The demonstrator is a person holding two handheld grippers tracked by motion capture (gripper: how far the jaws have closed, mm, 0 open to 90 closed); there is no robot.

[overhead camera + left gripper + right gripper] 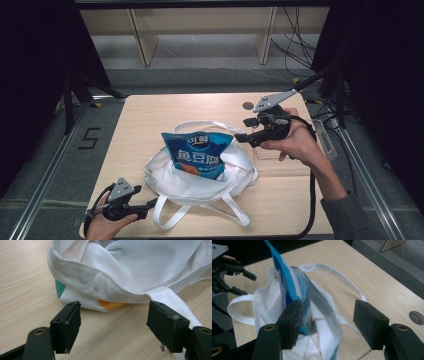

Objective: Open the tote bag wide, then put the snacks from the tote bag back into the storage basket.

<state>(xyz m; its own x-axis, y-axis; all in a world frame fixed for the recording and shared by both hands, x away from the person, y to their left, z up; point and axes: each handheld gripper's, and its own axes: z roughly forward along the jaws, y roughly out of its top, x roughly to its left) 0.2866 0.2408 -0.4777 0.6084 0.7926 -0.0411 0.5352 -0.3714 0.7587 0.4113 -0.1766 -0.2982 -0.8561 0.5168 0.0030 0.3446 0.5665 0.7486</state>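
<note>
The work looks almost done: the white tote bag (pixel 200 177) lies on the wooden table (pixel 145 125) with its mouth open, and the blue snack packet (pixel 197 155) stands inside it, the upper half above the rim. I judge that what is left is to push the packet fully down, or to tidy the handles.

The right gripper (pixel 242 130) hangs above and beside the bag, jaws wide apart and holding nothing. In the right gripper view the packet (pixel 287 285) is just beyond the jaw on the left side, not between the two. The left gripper (pixel 150 205) is low on the table, jaws also apart and empty. The bag's hem (pixel 100 282) lies just ahead of them, and a handle strap (pixel 175 305) passes under the jaw on the right side.
</note>
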